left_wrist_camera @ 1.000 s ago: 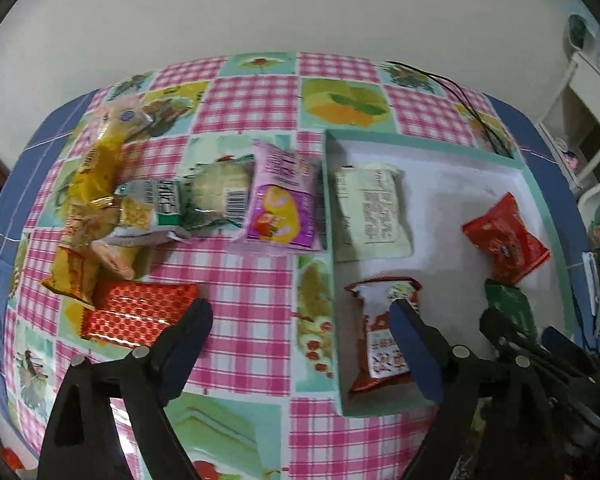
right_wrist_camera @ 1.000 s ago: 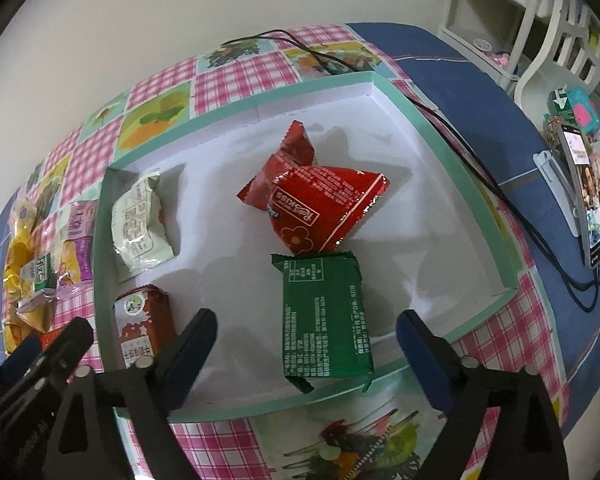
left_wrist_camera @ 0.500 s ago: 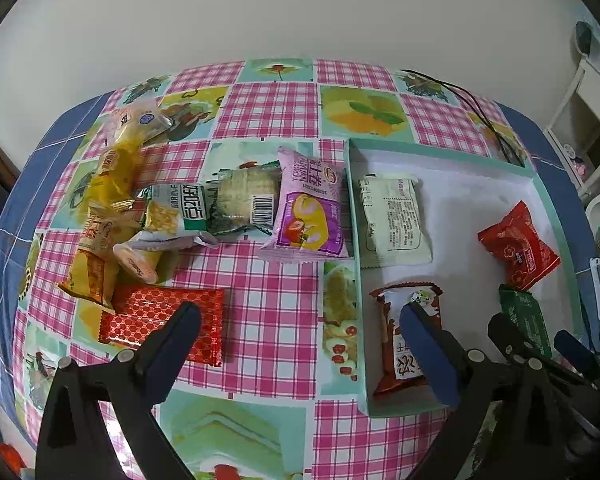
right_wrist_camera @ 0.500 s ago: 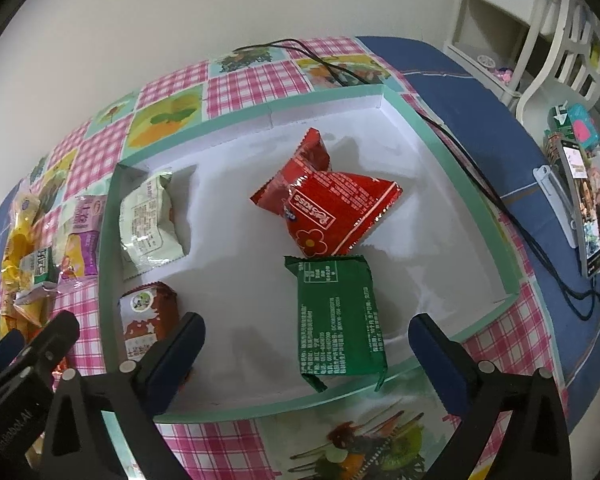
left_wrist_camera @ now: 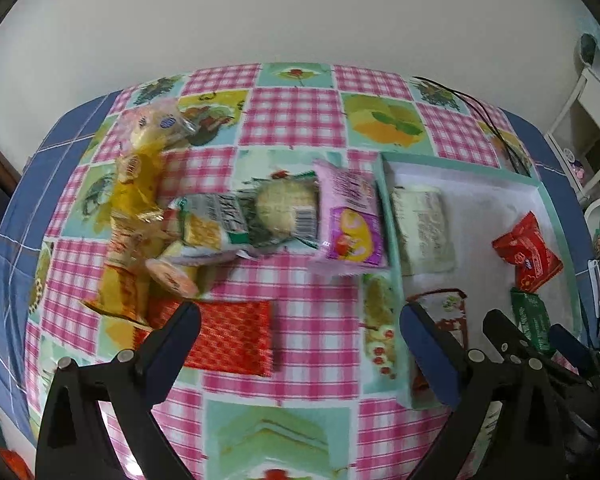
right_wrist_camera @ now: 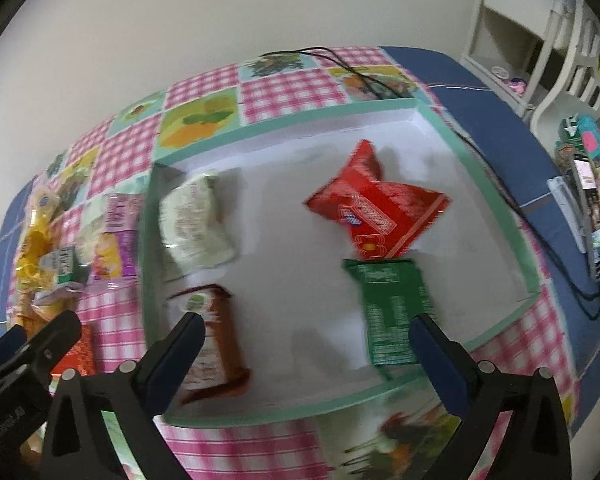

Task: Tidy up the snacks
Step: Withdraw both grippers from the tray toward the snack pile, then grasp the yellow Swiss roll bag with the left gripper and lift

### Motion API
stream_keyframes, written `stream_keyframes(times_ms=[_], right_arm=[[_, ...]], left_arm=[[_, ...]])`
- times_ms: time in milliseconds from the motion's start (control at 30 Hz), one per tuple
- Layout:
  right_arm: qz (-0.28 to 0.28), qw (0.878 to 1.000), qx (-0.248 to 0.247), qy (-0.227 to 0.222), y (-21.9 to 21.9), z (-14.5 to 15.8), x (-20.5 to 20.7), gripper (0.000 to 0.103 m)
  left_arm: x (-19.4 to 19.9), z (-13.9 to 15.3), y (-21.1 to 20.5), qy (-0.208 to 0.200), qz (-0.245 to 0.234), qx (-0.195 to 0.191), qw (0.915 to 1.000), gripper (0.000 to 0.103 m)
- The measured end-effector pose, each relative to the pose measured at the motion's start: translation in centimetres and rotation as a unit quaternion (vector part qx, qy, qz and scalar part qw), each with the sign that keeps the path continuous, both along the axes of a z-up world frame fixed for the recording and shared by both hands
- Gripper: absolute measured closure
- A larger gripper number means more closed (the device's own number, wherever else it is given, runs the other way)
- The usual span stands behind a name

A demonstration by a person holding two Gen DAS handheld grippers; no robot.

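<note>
Next snack: the flat red foil packet with a gold check [left_wrist_camera: 230,336] lies on the surface just ahead of the left tongs [left_wrist_camera: 300,334], outside the tray.
Handling: probably light, thin and crinkly, though blur hides detail; pinch a raised edge, since the film may slip.
Pile: yellow, green and pink wrapped snacks [left_wrist_camera: 260,216] lie beyond it.
Tray: shallow white tray with a teal rim [right_wrist_camera: 496,204] holds four packets.
Left tongs: apart, empty.
Right tongs [right_wrist_camera: 306,338]: apart, empty, over the tray.

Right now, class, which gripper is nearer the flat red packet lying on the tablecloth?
Left. The left gripper hovers just over the flat red packet; the right gripper is over the tray.
</note>
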State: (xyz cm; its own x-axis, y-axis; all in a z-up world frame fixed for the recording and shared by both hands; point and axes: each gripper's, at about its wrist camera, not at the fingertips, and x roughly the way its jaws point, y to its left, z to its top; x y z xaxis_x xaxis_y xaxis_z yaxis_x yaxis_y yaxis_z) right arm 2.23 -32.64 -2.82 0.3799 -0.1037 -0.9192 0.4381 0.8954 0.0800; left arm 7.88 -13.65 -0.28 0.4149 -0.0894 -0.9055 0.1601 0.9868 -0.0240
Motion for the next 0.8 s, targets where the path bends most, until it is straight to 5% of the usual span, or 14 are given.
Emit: stream_keyframes(times_ms=[467,800], right_arm=[[0.056,0.997,0.005,-0.054,8.4,2.6,3.6,0.0],[0.129,0.992,0.014,-0.007,16.3,-0.4,6.2,0.0]], left_arm=[[3.3,0.9,12.1,-0.002,0.08,-0.034,0.9962,0.003],[4.4,-1.8,18.1,0.051,0.112,-0.056,0.9908,0.003]])
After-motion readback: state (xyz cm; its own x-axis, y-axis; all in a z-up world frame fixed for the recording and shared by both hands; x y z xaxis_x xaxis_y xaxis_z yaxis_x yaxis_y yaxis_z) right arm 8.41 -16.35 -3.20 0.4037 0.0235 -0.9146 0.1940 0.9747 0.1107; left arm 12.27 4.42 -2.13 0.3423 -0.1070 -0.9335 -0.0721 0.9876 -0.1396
